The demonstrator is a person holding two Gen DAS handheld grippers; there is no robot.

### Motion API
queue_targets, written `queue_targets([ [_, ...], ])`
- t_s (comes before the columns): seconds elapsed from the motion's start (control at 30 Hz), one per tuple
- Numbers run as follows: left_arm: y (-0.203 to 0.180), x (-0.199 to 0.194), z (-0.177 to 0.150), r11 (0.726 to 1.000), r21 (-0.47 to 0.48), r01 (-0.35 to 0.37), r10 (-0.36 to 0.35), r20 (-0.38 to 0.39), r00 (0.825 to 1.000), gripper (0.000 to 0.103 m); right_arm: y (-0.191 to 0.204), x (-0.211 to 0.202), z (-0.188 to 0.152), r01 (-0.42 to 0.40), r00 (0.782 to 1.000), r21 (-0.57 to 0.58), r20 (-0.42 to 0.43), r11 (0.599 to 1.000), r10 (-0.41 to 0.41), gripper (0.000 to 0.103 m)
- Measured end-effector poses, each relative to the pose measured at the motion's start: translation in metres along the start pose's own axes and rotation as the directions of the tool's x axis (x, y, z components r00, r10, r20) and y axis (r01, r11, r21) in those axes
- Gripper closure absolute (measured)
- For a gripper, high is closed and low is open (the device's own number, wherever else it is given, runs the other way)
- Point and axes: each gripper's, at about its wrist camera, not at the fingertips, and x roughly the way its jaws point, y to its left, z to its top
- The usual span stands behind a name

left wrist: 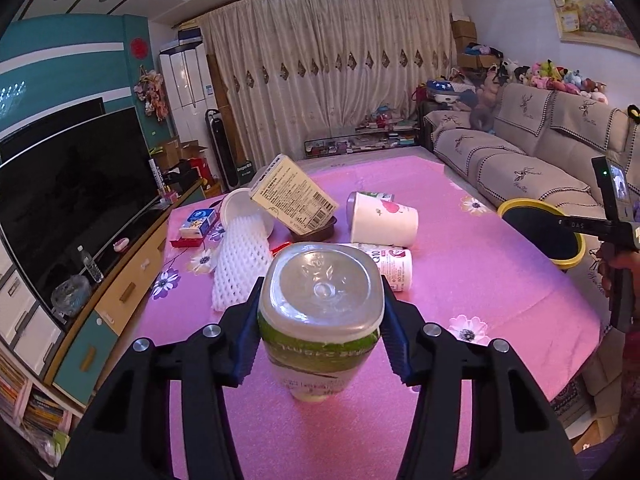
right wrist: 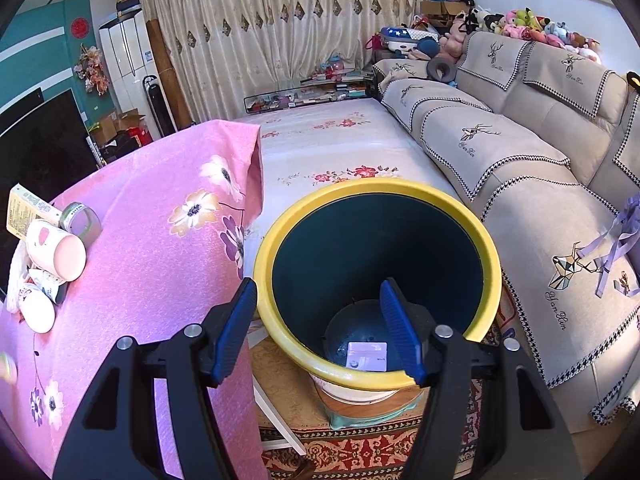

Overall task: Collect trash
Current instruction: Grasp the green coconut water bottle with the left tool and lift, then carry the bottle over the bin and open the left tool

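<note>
My left gripper [left wrist: 320,312] is shut on a clear plastic bottle with a green label [left wrist: 320,312], held above the pink table, its base toward the camera. More trash lies on the table beyond it: a white foam net [left wrist: 240,264], a tan box [left wrist: 294,194], a white paper cup [left wrist: 382,218] and a small white bottle [left wrist: 394,266]. My right gripper [right wrist: 318,332] is open and empty, above the near rim of the yellow-rimmed bin [right wrist: 276,320]; a white box [right wrist: 368,356] lies on the bin's bottom. The bin [left wrist: 540,236] also shows at the table's right edge.
The pink flowered tablecloth [left wrist: 480,280] covers the table. A beige sofa [right wrist: 520,160] runs along the right. A TV [left wrist: 68,196] on a cabinet stands on the left. A patterned rug [right wrist: 352,448] lies under the bin.
</note>
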Motion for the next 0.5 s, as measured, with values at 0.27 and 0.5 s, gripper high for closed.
queue_targets([
  [0.27, -0.027, -0.003, 0.027, 0.994, 0.039, 0.105, -0.106, 0.038, 0.994, 0.051, -0.015, -0.011, -0.001, -0.013, 1.0, 0.032, 0.023, 0.999, 0.013, 0.042],
  [0.5, -0.077, 0.013, 0.073, 0.954, 0.09, 0.287, -0.292, 0.045, 0.955, 0.051, -0.037, -0.028, 0.001, 0.006, 0.998, 0.062, 0.066, 0.998, -0.01, 0.042],
])
